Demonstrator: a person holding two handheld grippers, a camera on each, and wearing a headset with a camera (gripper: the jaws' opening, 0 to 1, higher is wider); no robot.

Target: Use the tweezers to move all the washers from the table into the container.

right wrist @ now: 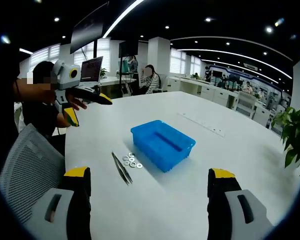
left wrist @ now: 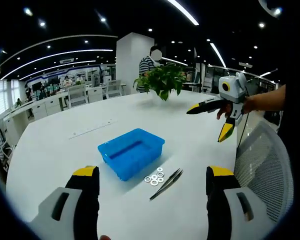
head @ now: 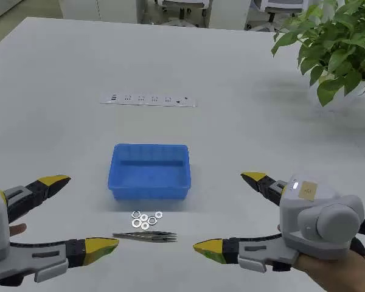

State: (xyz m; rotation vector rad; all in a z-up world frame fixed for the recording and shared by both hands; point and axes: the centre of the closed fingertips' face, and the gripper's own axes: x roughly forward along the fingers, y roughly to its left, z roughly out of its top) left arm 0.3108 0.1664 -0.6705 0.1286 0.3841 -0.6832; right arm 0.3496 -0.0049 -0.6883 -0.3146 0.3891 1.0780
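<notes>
A broad white table (head: pixel 61 134) carries everything, with a leafy green plant (head: pixel 337 48) at its far right corner. In the left gripper view a grey mesh chair back (left wrist: pixel 262 160) stands at the near edge of the table. The left gripper (head: pixel 91 211) and the right gripper (head: pixel 219 212) hang low over the near edge, each with its yellow-tipped jaws spread wide and nothing between them. The blue container (head: pixel 149 190), a shallow rectangular tray, sits on the table midway between them and a little farther off, with a flat white strip (head: pixel 149 100) well beyond it. The tweezers (head: pixel 145 236), slim and metallic, lie flat nearest the person, crosswise in the head view. The washers (head: pixel 146 219), a small cluster of silver rings, lie between tweezers and container, just beside both
</notes>
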